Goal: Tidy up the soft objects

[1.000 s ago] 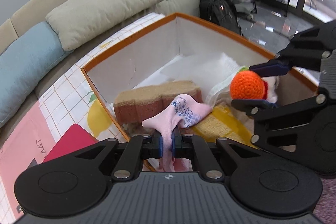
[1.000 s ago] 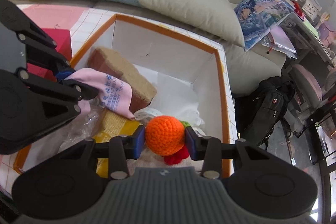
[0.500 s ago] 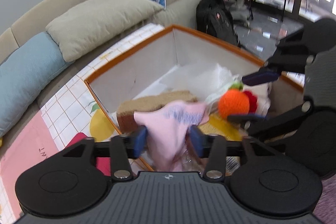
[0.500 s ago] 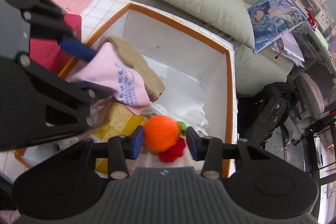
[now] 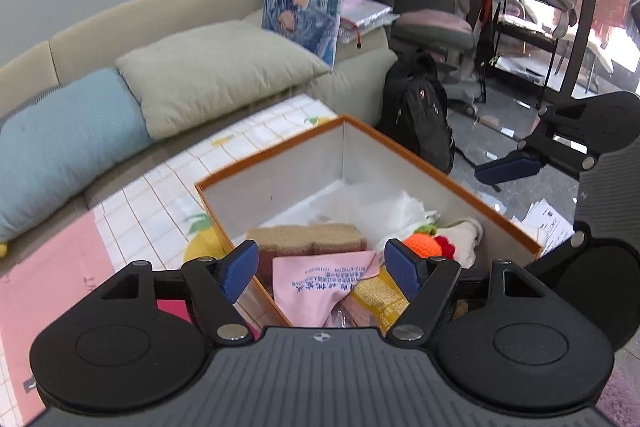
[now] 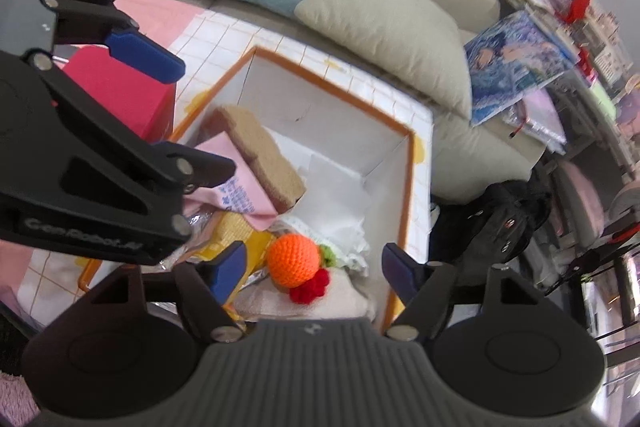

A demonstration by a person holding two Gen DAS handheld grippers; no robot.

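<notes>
Crocheted orange point(image 6: 294, 259) lying in the near right of the orange-rimmed box point(image 6: 408, 187), resting on a cream cloth point(image 6: 320, 297), and pink cloth point(image 5: 316, 283) draping over the brown sponge point(image 5: 308, 239) at the near left, both sitting loose among the other soft things, apparently where meant to stay. Left gripper point(image 5: 320, 267) and right gripper point(image 6: 314, 269) hovering above the near edge of the box, tilting down toward it, jaws spreading wide and gripping nothing.

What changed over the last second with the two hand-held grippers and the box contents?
Both let go. The left hand-held gripper dropped the pink cloth and the right hand-held gripper the orange crochet ball into the box, then drew back. Sponge unmoved.
</notes>
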